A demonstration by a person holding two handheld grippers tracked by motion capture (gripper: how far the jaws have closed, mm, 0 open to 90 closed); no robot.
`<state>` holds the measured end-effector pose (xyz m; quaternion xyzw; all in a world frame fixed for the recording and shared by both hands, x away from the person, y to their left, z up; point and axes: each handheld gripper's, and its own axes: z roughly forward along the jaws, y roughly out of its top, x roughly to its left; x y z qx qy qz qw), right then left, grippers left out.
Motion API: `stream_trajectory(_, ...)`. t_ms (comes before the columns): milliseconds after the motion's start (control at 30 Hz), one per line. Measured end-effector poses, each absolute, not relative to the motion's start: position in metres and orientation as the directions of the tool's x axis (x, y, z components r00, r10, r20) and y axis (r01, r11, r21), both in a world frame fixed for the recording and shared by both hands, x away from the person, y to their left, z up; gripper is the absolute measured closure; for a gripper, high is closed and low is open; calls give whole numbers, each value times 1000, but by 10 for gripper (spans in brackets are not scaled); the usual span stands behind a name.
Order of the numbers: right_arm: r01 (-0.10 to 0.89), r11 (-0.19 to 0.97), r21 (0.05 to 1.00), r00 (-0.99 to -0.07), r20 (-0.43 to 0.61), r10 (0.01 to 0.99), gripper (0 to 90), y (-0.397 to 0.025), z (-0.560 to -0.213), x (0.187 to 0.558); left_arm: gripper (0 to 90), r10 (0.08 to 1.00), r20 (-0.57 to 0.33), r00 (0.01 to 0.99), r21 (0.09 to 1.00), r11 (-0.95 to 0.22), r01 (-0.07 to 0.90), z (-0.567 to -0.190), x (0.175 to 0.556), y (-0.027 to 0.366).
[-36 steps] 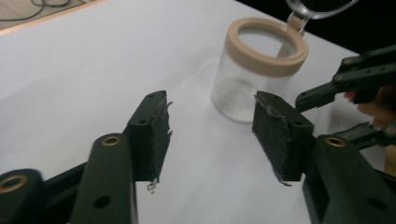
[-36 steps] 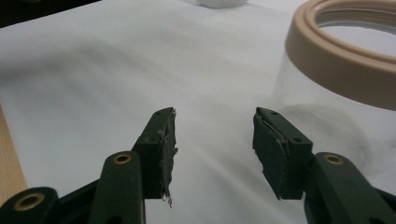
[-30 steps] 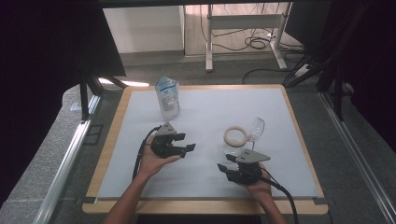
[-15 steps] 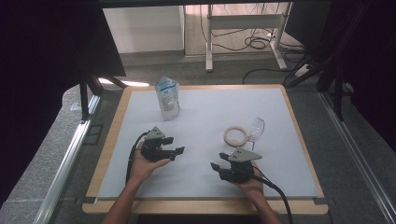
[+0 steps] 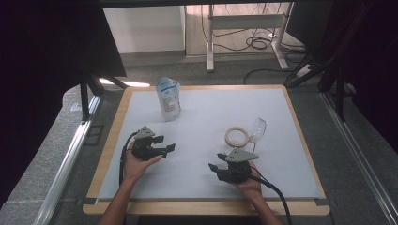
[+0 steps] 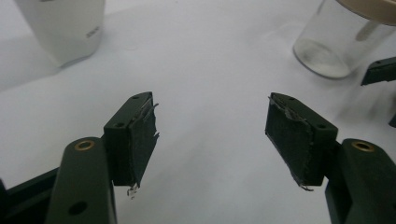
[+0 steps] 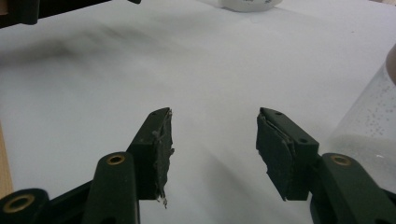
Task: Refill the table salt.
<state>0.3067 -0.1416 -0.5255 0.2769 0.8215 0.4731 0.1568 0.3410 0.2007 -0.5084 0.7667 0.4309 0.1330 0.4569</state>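
You work at a wood-edged surface (image 5: 291, 105) covered by a white sheet, standing on a speckled grey floor (image 5: 42, 164). To your left a silver metal rail (image 5: 70, 159) runs along the floor. Beyond the far edge stands a white wall panel (image 5: 143, 28), a white metal desk frame (image 5: 244, 21) and a tangle of black cables (image 5: 258, 43). Dark curtains (image 5: 42, 56) hang at both sides.

Clear glossy glass jar (image 5: 257, 129) right of the matt black right gripper (image 5: 216, 168); its pads (image 7: 161, 149) look rough, frayed.
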Motion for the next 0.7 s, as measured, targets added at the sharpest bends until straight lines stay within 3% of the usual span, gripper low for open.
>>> stream_trajectory(700, 305, 412, 859, -806, 2, 592, 453, -137, -527, 306, 363, 854, -196, 482, 821, -125, 557, -484, 386, 237)
